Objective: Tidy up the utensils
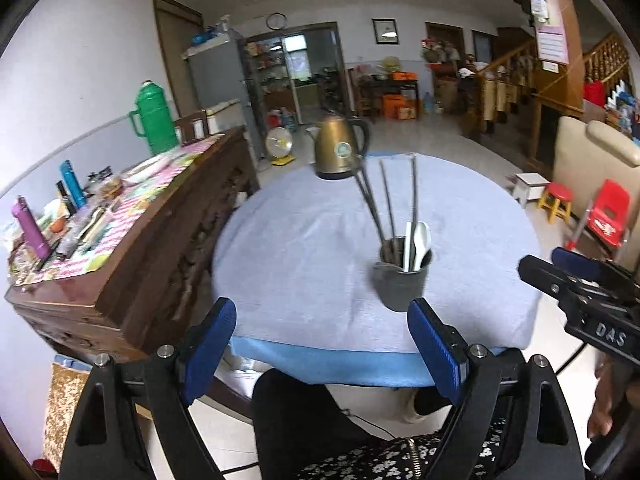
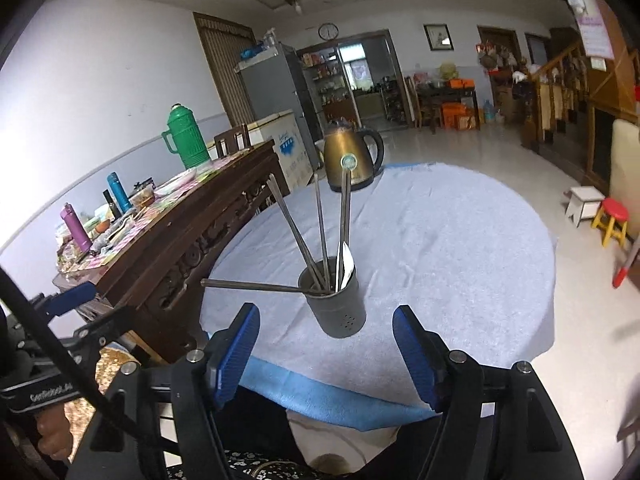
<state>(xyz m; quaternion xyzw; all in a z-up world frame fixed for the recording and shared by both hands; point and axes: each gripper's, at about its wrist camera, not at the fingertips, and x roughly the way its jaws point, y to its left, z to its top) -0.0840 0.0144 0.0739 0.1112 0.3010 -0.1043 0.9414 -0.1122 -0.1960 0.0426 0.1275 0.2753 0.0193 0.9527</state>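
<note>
- Blue-padded fingers of the left gripper stand spread wide at the near table edge, nothing between them.
- Right gripper is likewise released and empty, its pads parted just short of the cloth.
- Straight ahead of the right gripper stands the grey utensil holder, upright on the light blue tablecloth; from the left gripper it lies ahead and to the right, so I judge the right hand the nearer.
- Metal chopsticks fan upward out of the holder; one chopstick lies almost level across the rim, its long axis running left, free end toward the left hand's side.
- White spoon sits inside, handle up.
- With everything seemingly in the holder, the level chopstick is the likely thing left to tidy.
- Writing: "DAS" shows on the right tool's body in the left view; a partly legible label on the left tool in the right view; the round badge on the brass kettle is too small to read.
</note>
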